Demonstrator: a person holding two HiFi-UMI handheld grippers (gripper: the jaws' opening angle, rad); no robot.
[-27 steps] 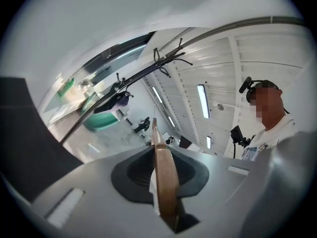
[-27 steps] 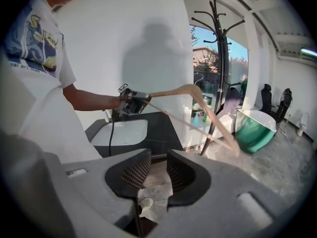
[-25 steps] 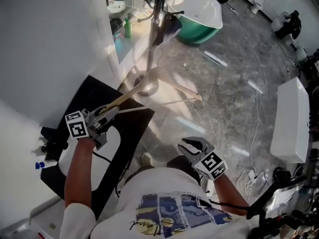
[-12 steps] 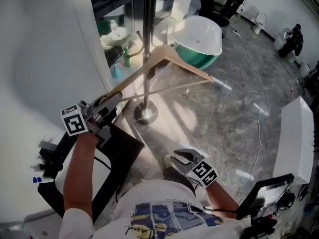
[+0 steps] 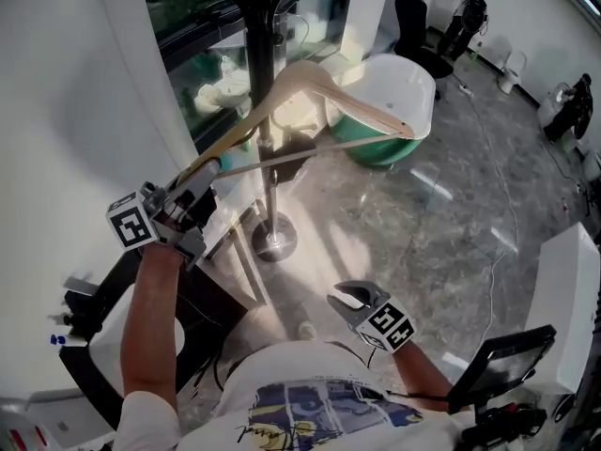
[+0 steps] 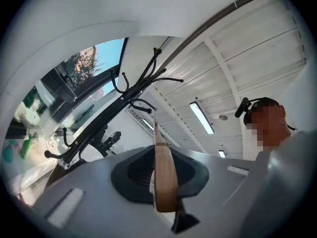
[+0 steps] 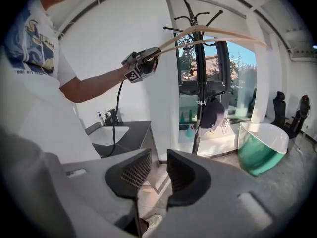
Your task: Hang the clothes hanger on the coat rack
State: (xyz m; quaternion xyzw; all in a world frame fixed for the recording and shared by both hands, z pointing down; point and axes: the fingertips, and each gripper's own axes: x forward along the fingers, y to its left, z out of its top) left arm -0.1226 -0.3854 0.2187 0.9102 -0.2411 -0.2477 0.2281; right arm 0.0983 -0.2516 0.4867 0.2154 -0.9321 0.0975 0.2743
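Up goes the clothes hanger [image 5: 362, 106] since a second ago: it was low over the floor [image 5: 423, 214], and now it sits high beside the coat rack [image 5: 269, 200] pole. My left gripper [image 5: 200, 173] rose with it. Its fingers [image 6: 130, 178] are closed tight on one wooden end, so the long hanger reaches far out and its wire hook leads toward the rack's curved arms. I think the hook is not on an arm yet. My right gripper [image 5: 349, 298] waits low by my body, out of the way. Its fingers [image 7: 130, 175] are a little apart with nothing between them. The white wall [image 5: 75, 83] is close on the left, but the right side has lots of open room to swing.
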